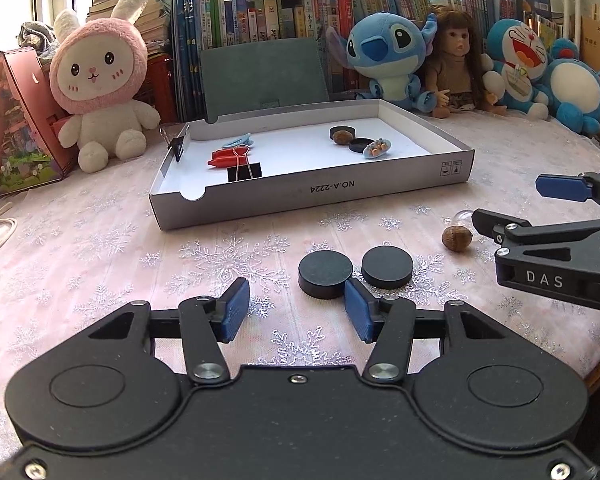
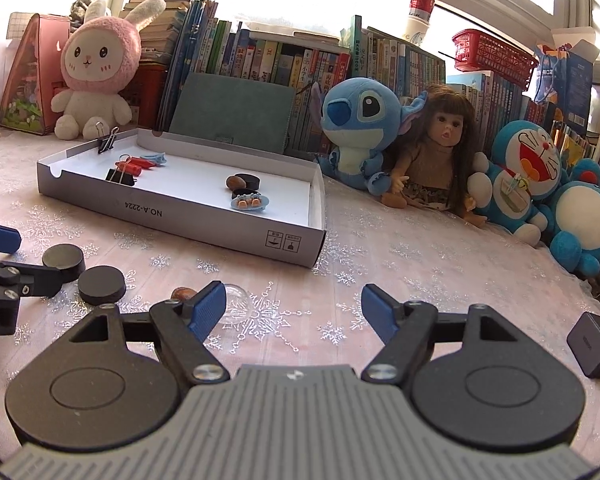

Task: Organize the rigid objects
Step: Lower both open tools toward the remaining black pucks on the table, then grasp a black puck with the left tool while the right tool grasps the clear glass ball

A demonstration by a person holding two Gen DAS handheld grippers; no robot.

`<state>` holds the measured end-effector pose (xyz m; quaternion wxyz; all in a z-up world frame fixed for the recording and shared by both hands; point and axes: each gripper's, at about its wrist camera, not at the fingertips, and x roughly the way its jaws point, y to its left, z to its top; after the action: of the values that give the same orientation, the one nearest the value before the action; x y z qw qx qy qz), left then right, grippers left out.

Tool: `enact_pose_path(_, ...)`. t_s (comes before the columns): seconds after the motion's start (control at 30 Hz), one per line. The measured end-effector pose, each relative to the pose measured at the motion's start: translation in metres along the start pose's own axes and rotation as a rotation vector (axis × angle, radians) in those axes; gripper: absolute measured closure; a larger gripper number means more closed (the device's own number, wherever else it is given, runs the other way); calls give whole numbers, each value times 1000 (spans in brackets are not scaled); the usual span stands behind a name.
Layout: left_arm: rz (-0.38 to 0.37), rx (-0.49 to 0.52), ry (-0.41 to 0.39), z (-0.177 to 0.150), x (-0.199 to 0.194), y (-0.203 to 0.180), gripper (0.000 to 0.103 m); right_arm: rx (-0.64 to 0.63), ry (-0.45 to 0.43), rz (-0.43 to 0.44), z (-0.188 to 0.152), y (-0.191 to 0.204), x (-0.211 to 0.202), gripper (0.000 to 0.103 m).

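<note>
Two black discs (image 1: 325, 273) (image 1: 387, 267) lie side by side on the tablecloth just ahead of my open, empty left gripper (image 1: 296, 310); its right pad (image 1: 356, 314) is beside the nearer disc. A brown nut (image 1: 457, 237) and a clear glass ball (image 1: 462, 218) lie further right, by my right gripper (image 1: 512, 208). In the right wrist view my right gripper (image 2: 294, 312) is open and empty, with the glass ball (image 2: 236, 300) and nut (image 2: 183, 293) near its left pad. The grey box lid (image 1: 312, 200) holds binder clips, red clips, discs, a nut and hair clips.
Plush rabbit (image 1: 100, 80), Stitch toy (image 1: 388, 56), doll (image 1: 456, 64) and Doraemon toys (image 1: 528, 64) line the back before a row of books. A black charger (image 2: 592, 344) lies at the right. A pink triangular box (image 1: 16, 120) stands far left.
</note>
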<state>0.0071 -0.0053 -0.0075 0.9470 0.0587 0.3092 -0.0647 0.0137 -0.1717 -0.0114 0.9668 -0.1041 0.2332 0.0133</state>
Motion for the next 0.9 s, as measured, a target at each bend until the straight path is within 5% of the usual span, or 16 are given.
enact_pose_path(0.9, 22, -63, -12, 7, 21, -1, 46, 91, 76, 107, -2, 1, 18, 28)
